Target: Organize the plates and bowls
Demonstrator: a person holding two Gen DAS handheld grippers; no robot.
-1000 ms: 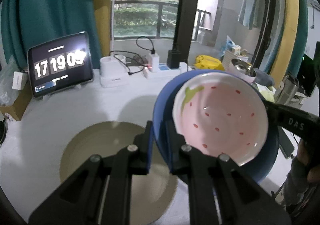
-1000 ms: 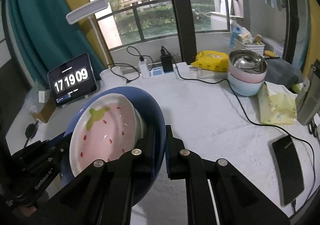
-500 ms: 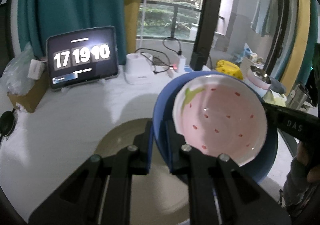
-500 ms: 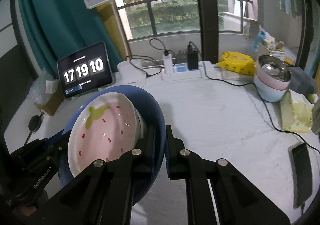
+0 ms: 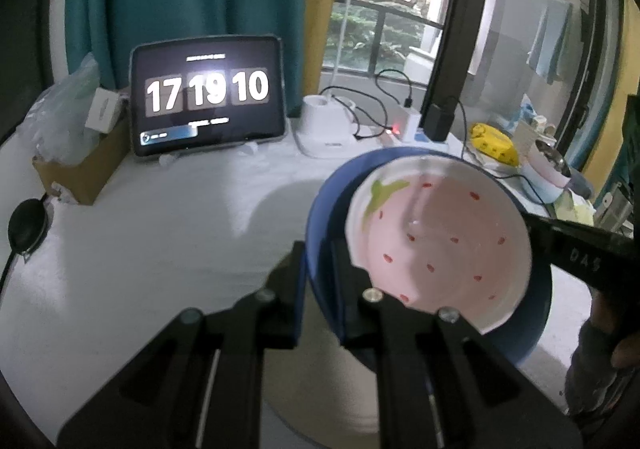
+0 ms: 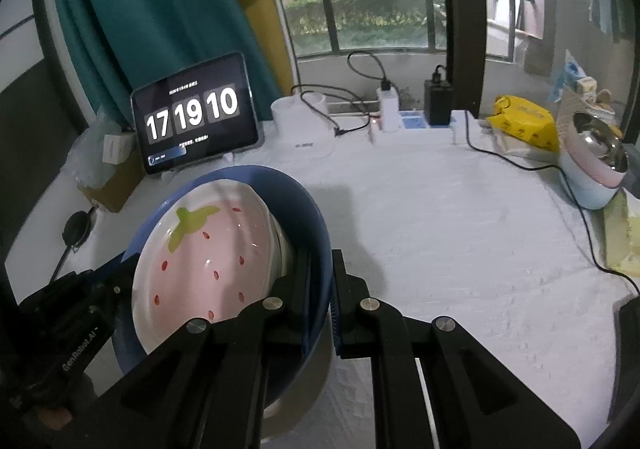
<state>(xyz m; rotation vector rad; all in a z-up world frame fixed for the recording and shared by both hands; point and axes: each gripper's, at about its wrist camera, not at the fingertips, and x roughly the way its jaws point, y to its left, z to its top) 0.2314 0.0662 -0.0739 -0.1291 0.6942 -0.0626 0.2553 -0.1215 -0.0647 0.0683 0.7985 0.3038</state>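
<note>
strawberry bowl point(image 5: 440, 249) sits nested in blue bowl point(image 6: 308, 209), both grippers' fingers clamped on its rim; setting down remains.

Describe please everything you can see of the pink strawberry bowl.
The strawberry bowl looks like glazed ceramic: white rim, pink inside, small red seed marks and a green leaf near one edge. It is empty and sits tilted inside a larger blue bowl. The left gripper and the right gripper each clamp the blue bowl's rim on opposite sides; whether they touch the pink bowl is unclear.
</note>
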